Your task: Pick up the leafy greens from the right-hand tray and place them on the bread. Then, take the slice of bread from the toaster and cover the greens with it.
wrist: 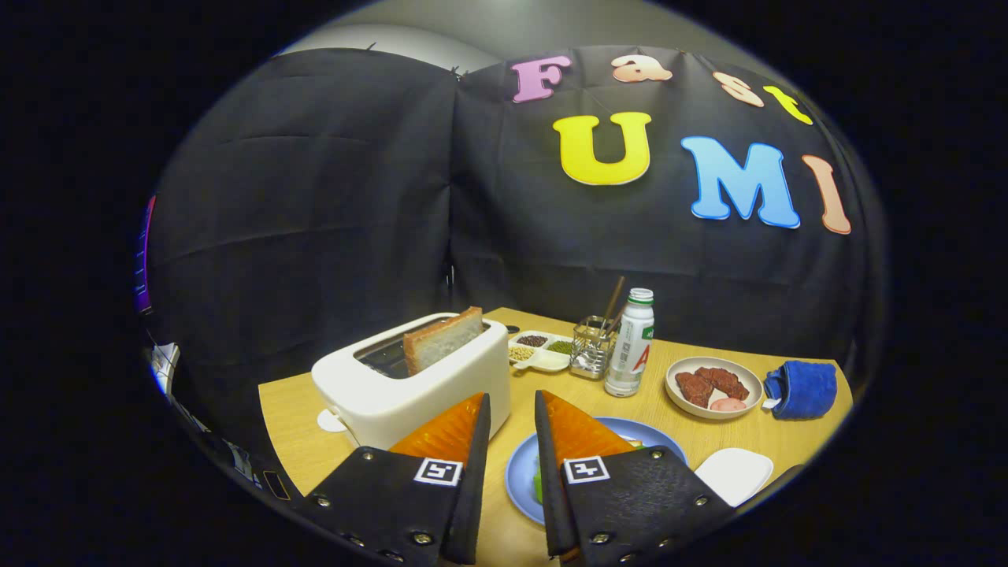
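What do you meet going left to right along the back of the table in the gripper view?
Toaster with bread slice → divided dish of grains → utensil holder → bottle → plate of meat → blue cloth. The open gripper hovers nearer.

A light wooden table (677, 425) carries a white toaster (409, 382) at ten o'clock. A blue plate (520, 472) sits at its centre, with a divided dish (542, 350), wire holder (591, 348) and bottle (630, 342) toward twelve, and a bowl (713, 387), blue cloth (803, 389) and white tray (734, 475) toward three.
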{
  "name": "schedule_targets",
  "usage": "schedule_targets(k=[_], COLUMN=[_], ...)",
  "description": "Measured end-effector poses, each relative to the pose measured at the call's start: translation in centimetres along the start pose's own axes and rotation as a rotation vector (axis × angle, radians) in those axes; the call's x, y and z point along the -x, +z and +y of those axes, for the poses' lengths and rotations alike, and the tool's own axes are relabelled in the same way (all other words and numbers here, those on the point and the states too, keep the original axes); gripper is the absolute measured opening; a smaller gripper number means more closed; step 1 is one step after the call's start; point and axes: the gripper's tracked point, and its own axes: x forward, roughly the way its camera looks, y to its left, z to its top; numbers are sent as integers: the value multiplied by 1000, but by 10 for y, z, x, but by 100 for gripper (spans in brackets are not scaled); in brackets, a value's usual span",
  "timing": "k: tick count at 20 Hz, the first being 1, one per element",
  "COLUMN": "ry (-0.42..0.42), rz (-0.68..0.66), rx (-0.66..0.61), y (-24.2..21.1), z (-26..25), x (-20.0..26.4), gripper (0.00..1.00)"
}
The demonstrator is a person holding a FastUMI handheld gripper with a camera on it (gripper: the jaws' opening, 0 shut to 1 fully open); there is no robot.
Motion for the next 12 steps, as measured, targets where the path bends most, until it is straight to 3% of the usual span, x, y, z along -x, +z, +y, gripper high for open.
schedule_targets(k=[5,12], ry=[-9,0], rz=[-78,-66], rx=[4,-17], y=[15,13], z=[39,72], x=[-8,-38], gripper=[33,33])
